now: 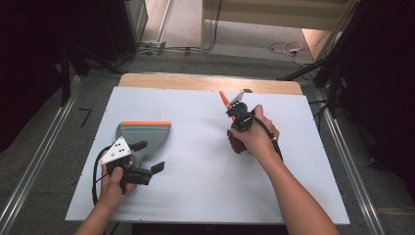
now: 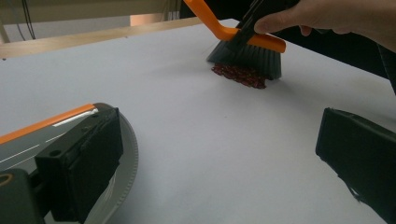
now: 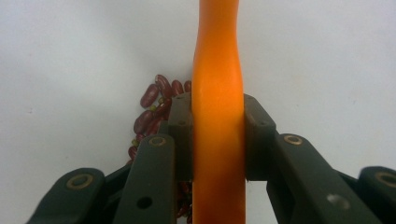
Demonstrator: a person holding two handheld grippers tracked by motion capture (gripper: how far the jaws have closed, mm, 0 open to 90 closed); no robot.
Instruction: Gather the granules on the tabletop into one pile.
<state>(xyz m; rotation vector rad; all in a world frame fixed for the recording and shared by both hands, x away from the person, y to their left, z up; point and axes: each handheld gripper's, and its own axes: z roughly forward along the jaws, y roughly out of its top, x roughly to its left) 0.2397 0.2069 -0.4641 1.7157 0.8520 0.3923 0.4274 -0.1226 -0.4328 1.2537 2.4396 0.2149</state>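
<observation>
On the white tabletop (image 1: pixel 205 186), the grey dustpan (image 1: pixel 147 134) lies at the left with its orange edge away from the person, and the left gripper (image 1: pixel 147 159) rests at its near end with jaws spread wide, grasping nothing. The right forearm reaches forward, its hand (image 1: pixel 257 134) tipping the right gripper (image 3: pixel 217 140) downward, clenched on the orange handle of the brush (image 2: pixel 247 53). The bristles sit on a pile of red beans (image 2: pixel 239 75) at centre-right.
</observation>
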